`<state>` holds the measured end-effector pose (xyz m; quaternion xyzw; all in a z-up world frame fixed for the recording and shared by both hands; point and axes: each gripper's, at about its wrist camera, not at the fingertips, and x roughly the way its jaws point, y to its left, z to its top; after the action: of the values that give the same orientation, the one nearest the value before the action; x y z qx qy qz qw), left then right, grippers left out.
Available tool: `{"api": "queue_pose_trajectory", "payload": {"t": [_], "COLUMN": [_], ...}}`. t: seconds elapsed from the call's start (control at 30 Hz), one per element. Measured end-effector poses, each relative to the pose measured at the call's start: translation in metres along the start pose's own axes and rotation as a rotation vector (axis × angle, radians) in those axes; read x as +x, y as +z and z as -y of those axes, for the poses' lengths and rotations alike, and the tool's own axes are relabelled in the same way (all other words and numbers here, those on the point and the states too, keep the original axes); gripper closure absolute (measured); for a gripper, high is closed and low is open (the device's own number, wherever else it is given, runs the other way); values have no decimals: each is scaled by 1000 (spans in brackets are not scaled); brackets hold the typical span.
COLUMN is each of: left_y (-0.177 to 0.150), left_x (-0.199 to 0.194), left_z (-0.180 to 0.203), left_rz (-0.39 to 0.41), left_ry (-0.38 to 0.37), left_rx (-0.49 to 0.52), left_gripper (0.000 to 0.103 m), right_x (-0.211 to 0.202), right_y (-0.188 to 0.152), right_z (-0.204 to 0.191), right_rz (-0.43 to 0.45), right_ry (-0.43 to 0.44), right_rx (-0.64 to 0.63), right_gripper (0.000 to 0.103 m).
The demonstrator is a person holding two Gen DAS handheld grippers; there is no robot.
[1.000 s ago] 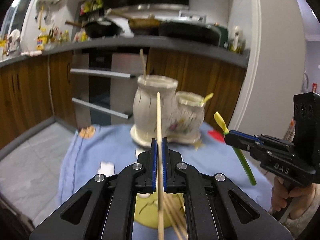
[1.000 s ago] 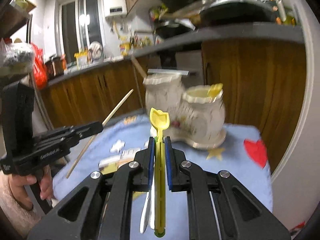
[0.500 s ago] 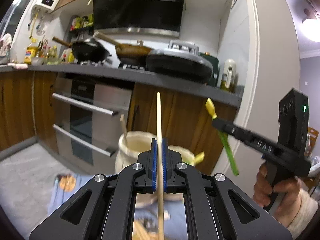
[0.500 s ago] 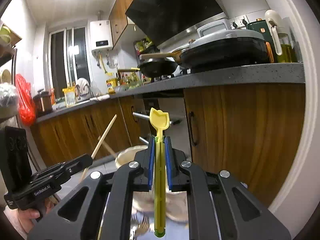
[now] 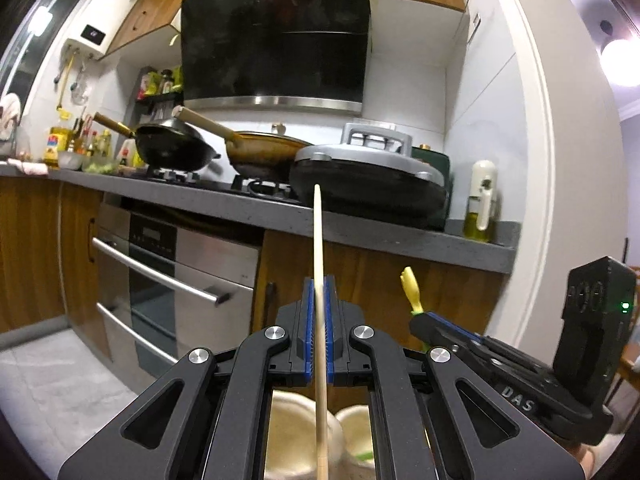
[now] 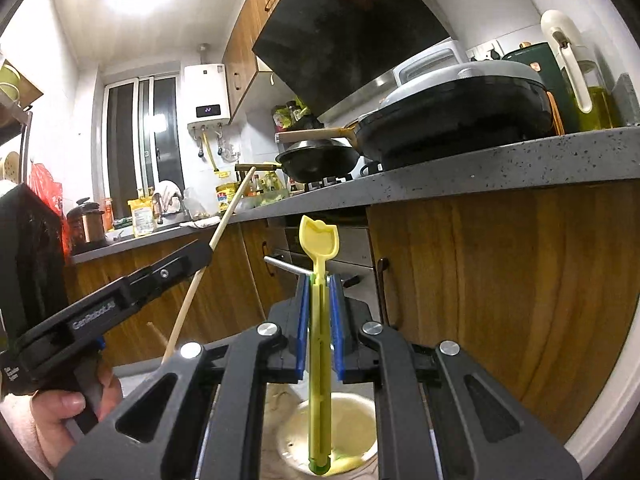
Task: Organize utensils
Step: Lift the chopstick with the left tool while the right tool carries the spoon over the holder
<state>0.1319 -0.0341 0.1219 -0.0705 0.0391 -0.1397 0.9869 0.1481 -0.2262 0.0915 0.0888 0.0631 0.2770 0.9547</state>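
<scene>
My left gripper (image 5: 319, 292) is shut on a wooden chopstick (image 5: 319, 240) held upright; its lower end hangs over the larger cream ceramic holder (image 5: 298, 436). My right gripper (image 6: 319, 292) is shut on a yellow-green tulip-topped plastic utensil (image 6: 319, 240), its lower end just above or inside the smaller cream holder (image 6: 360, 420). The right gripper (image 5: 424, 322) shows at the right of the left wrist view with the utensil (image 5: 411, 290). The left gripper (image 6: 200, 254) with the chopstick (image 6: 224, 220) shows at the left of the right wrist view.
A grey countertop (image 5: 360, 228) with a black wok (image 5: 176, 152), a pan (image 5: 268, 154) and a lidded griddle (image 5: 368, 180) lies ahead. An oven (image 5: 168, 280) with bar handles sits below it. An oil bottle (image 5: 480, 200) stands at the right.
Both grippers have risen and tilted upward over the holders. The holders have dropped to the bottom of both views, and the blue cloth is out of sight.
</scene>
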Motion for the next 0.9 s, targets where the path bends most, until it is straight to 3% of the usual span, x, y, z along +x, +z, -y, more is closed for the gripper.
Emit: {"api": "queue_pose_trajectory", "payload": {"t": [0.43, 0.9], "left_y": [-19, -33], "left_x": [27, 19], "left_z": [0, 2], "left_rz": [5, -5], "left_ry": [70, 46], "left_rx": [84, 114], "left_gripper": [98, 98], "right_x": [40, 51], "right_y": [-18, -29], "right_z": [24, 19], "right_rz": [-90, -115], "right_ry": [81, 35], "right_rx": [60, 21], "right_gripper": [93, 93]}}
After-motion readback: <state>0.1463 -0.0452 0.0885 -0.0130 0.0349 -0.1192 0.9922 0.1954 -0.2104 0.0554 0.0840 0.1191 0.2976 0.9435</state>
